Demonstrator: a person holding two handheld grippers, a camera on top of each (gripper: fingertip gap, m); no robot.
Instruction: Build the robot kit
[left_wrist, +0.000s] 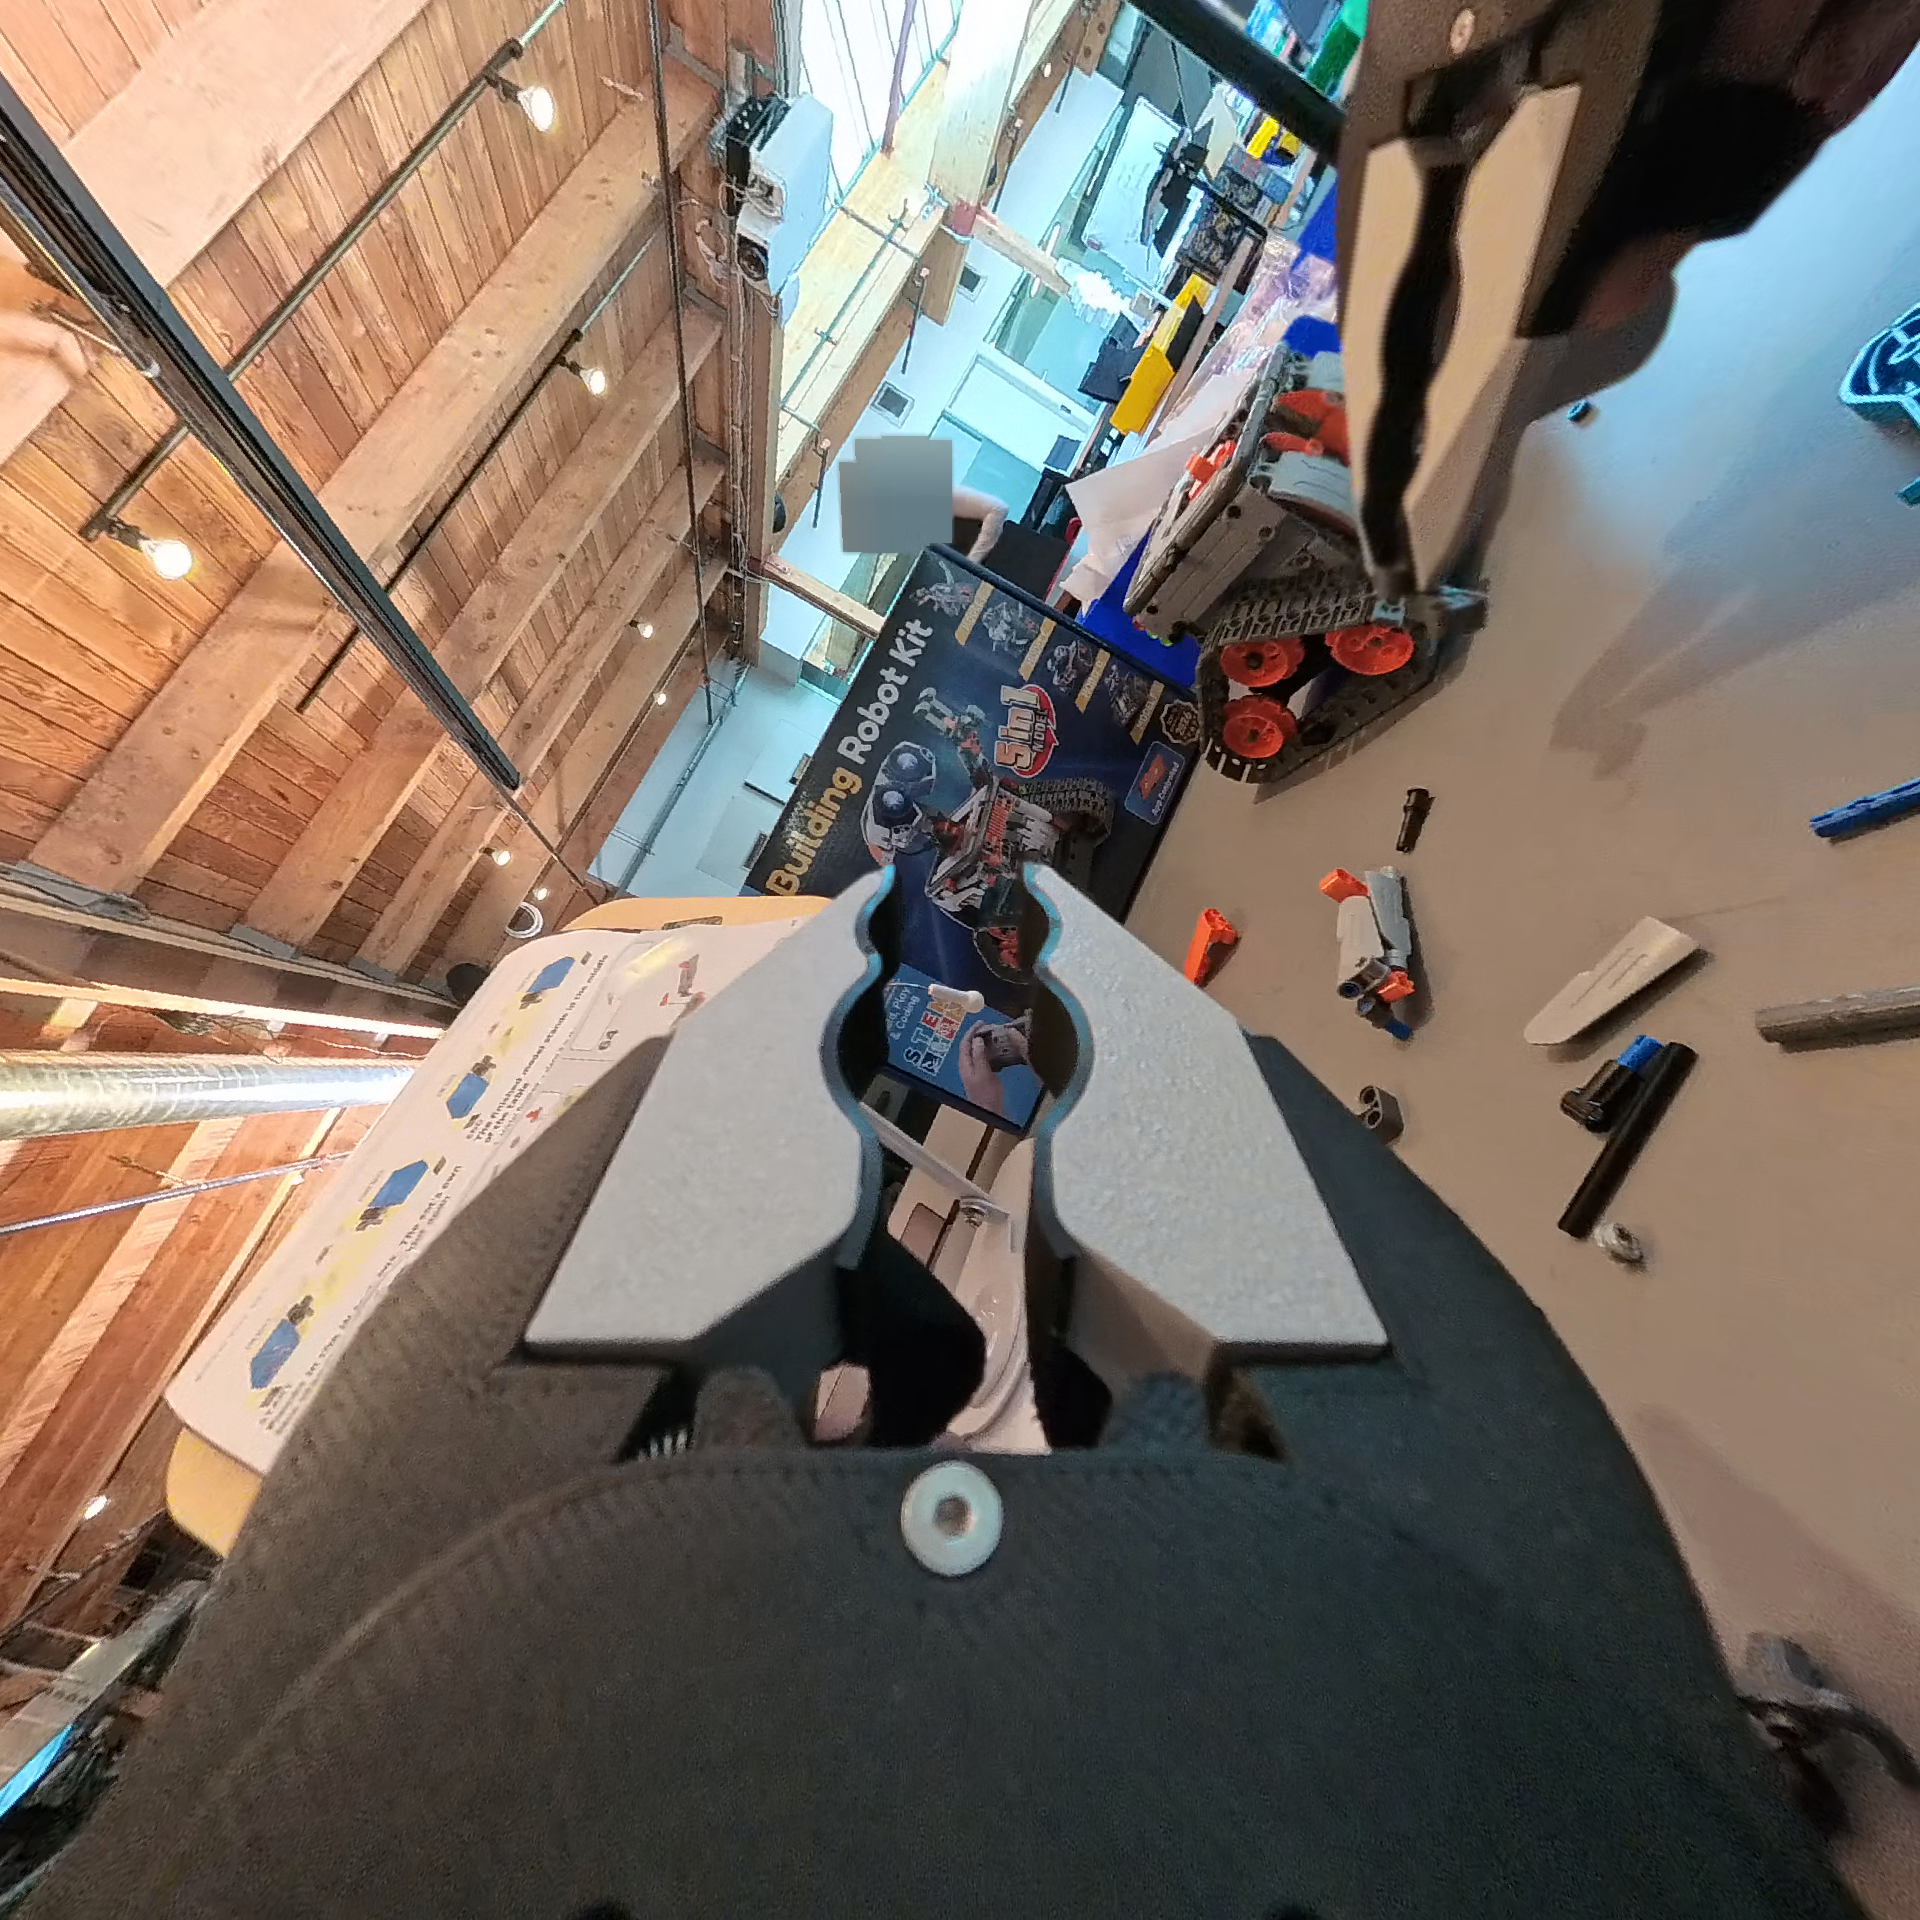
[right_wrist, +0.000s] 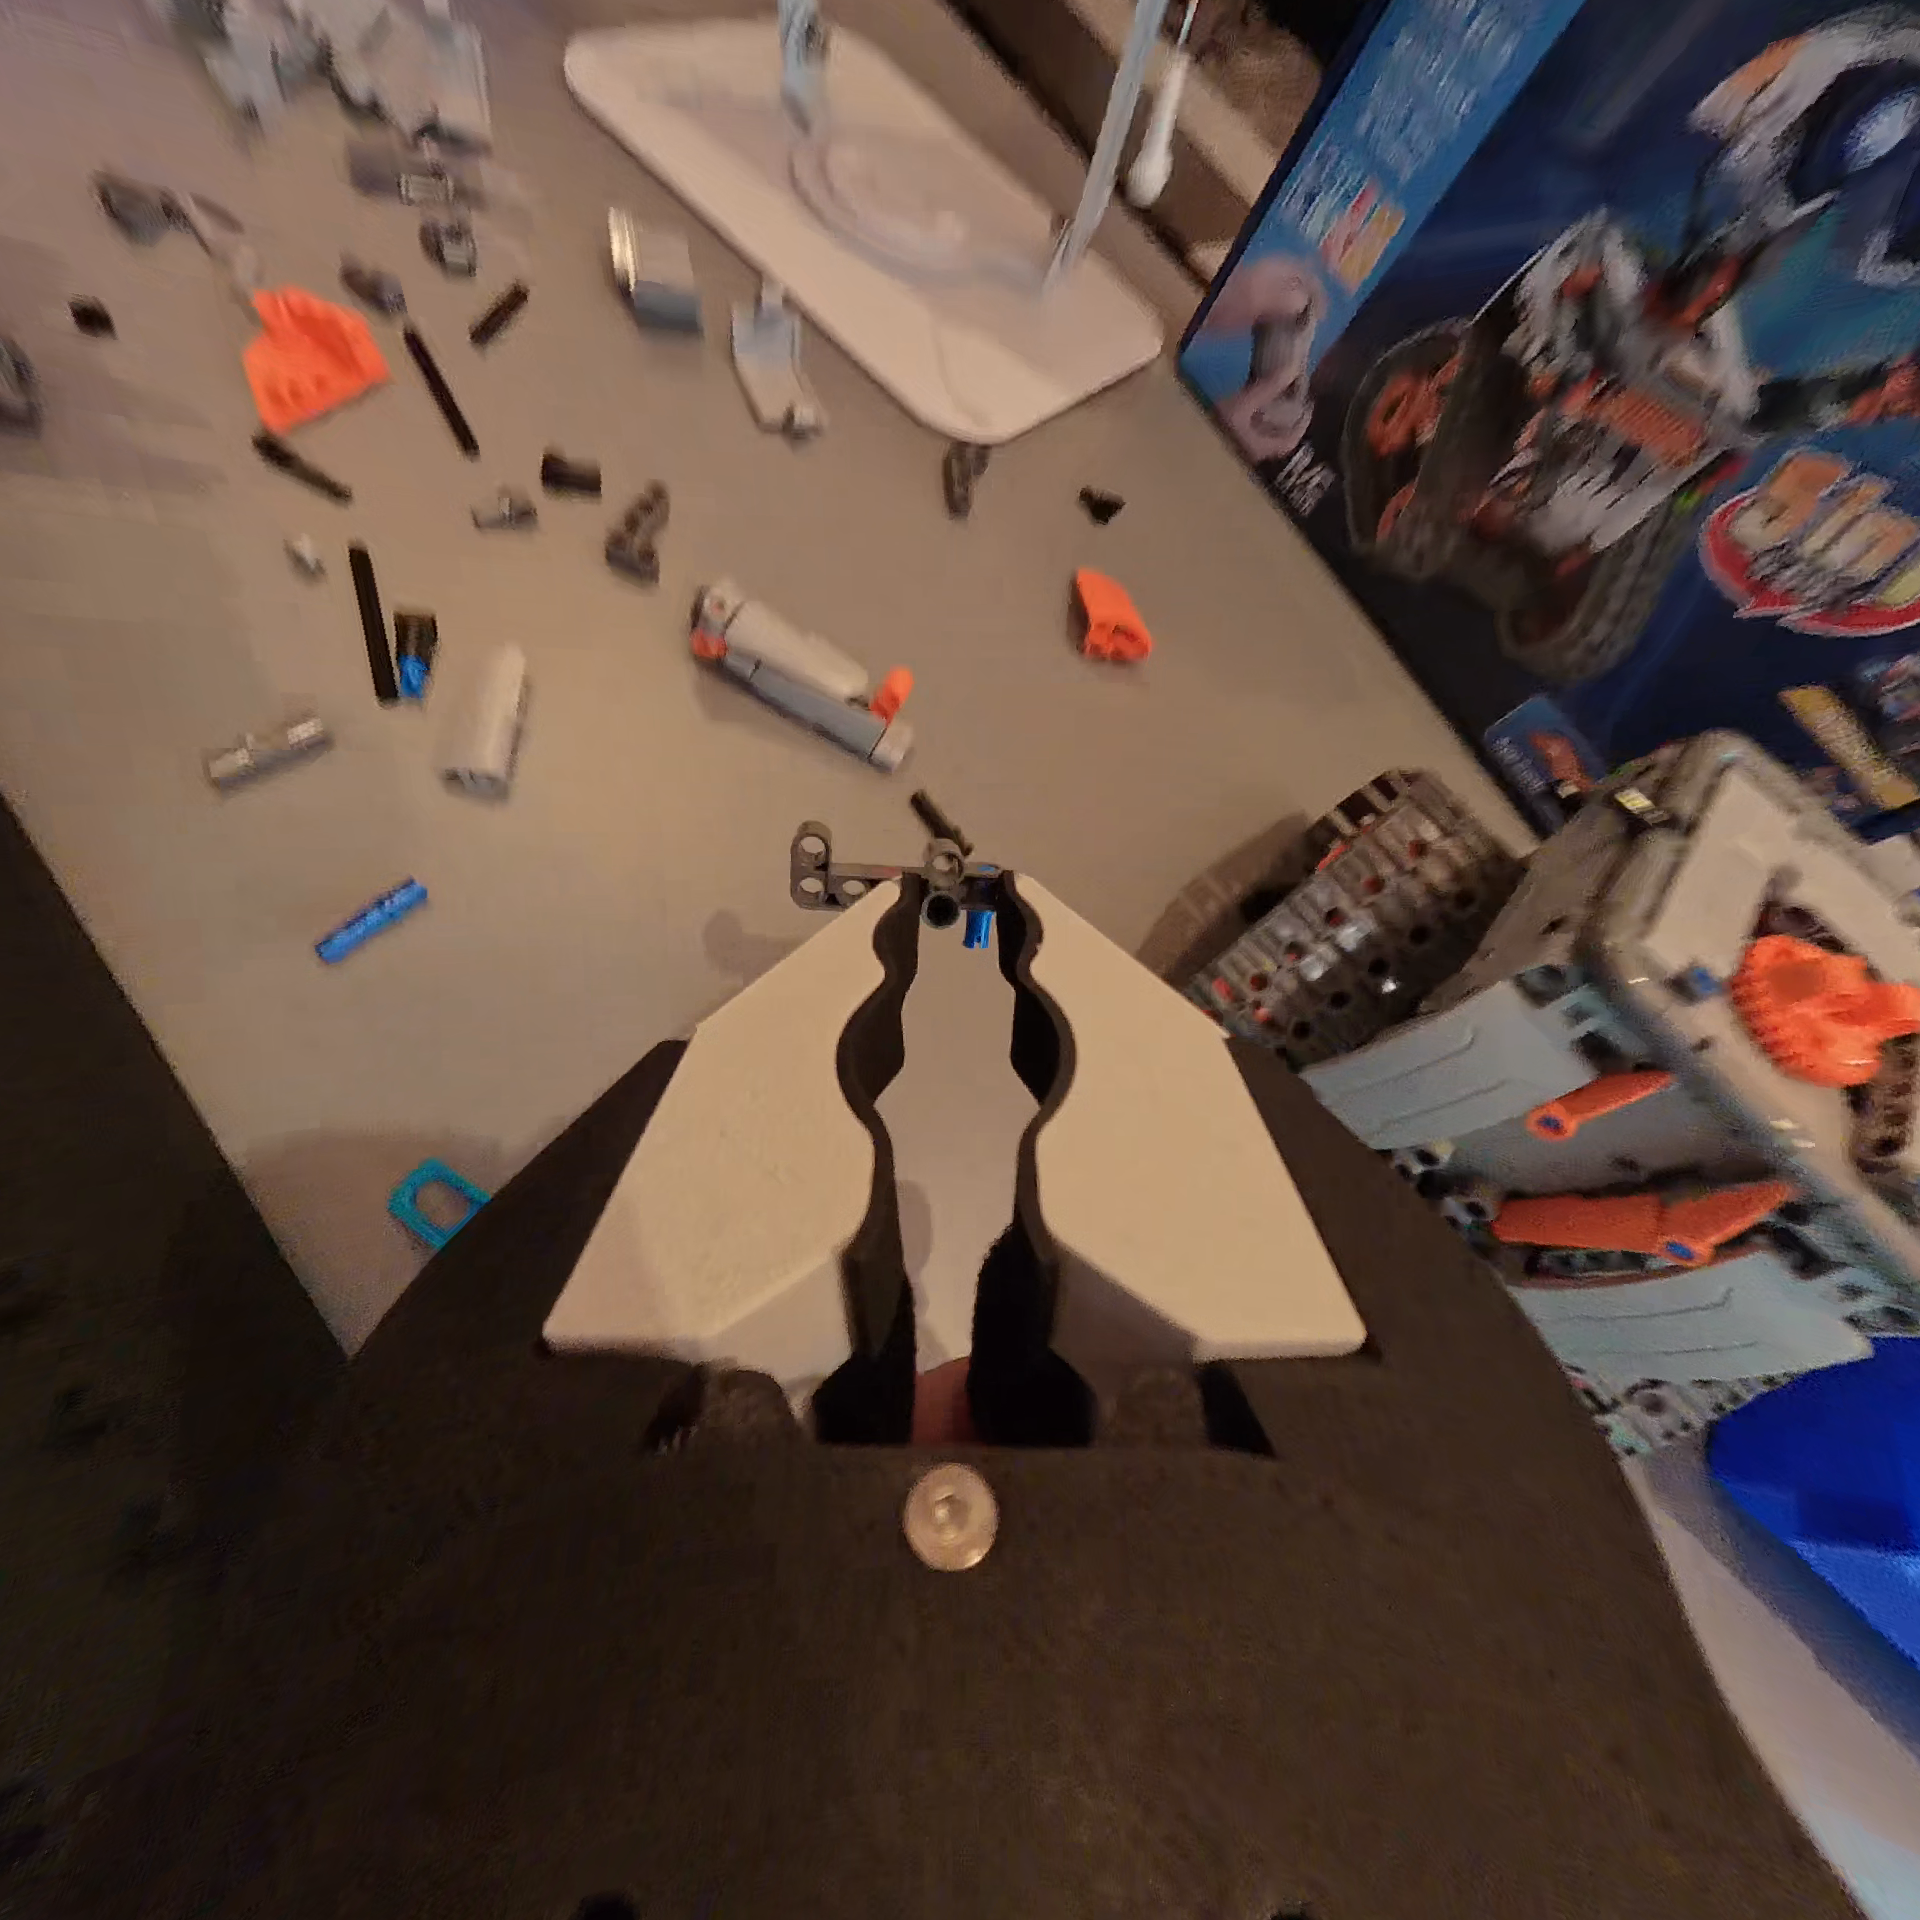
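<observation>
My right gripper (right_wrist: 951, 883) is shut on a small grey and black connector assembly (right_wrist: 831, 864) with a blue pin, held just above the grey table (right_wrist: 582, 997). In the left wrist view the right gripper (left_wrist: 1392, 582) hangs tip-down beside the tracked robot model (left_wrist: 1278, 582) with orange wheels. That model (right_wrist: 1558, 1039) lies close to the right of the right gripper. My left gripper (left_wrist: 961, 881) is open and empty. It is raised off the table and points at the dark blue kit box (left_wrist: 935, 727).
Several loose parts lie on the table: a grey and orange sub-assembly (right_wrist: 800, 675), an orange piece (right_wrist: 1110, 618), a blue beam (right_wrist: 371, 920), black axles (right_wrist: 442, 390). An instruction booklet (left_wrist: 416, 1143) is at the left, a white stand base (right_wrist: 883, 208) is behind, and a blue bin (right_wrist: 1829, 1507) is at the right. The left gripper's tips are roughly 20 cm from the right gripper's.
</observation>
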